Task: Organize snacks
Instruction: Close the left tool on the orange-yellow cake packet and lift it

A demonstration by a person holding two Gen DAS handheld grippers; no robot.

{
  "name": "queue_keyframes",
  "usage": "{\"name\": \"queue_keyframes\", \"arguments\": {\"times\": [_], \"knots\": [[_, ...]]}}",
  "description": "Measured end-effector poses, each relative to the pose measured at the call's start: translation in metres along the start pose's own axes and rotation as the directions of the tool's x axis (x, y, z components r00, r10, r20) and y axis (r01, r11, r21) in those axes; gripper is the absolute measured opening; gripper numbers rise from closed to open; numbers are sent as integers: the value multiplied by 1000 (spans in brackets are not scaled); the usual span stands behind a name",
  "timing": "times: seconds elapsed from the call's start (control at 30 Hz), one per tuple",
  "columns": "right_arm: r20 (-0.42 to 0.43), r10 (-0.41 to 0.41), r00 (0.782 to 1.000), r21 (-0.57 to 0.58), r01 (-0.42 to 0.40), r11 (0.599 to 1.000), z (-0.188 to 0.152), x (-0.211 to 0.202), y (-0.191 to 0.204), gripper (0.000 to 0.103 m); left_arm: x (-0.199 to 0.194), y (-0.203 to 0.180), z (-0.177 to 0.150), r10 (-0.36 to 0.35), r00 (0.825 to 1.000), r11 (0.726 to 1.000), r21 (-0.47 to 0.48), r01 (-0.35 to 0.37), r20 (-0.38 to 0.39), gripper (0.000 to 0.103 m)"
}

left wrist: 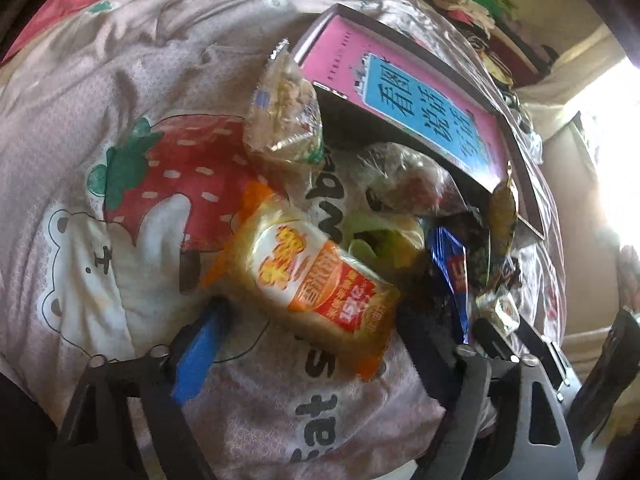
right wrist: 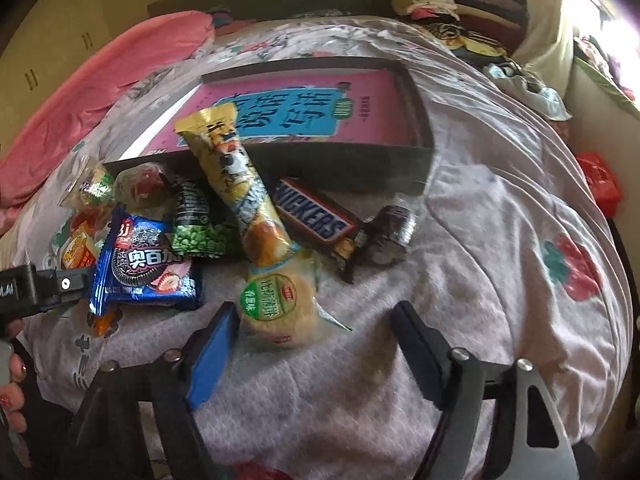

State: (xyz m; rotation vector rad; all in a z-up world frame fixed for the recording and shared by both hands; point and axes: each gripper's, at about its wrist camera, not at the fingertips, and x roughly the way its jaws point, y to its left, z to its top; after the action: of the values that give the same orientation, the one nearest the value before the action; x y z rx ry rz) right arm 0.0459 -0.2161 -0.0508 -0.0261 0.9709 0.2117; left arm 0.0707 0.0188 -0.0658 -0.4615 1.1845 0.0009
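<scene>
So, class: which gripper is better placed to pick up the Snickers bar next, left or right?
Right. The Snickers bar lies in plain view ahead of the right gripper, just past the round cracker pack. The left gripper straddles the orange pack at the pile's far side.

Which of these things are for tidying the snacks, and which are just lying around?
For the job:
Snickers bar
blue Oreo pack
orange cracker pack
green pea packet
dark tray

Just lying about:
strawberry bedsheet
clothes pile
pink blanket
</scene>
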Motion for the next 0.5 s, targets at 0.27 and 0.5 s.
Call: {"name": "queue_keyframes", "arguments": {"times": [0.27,0.5], "knots": [[9,27,1000,-31,-27,999,-1,1,6,55,4,12,12,-23,1000,997,-76,21,-20,48],[43,70,997,-7,-70,998,0,-8,0,52,-2,32,12,-107,994,987,-119,108,19,27]]}}
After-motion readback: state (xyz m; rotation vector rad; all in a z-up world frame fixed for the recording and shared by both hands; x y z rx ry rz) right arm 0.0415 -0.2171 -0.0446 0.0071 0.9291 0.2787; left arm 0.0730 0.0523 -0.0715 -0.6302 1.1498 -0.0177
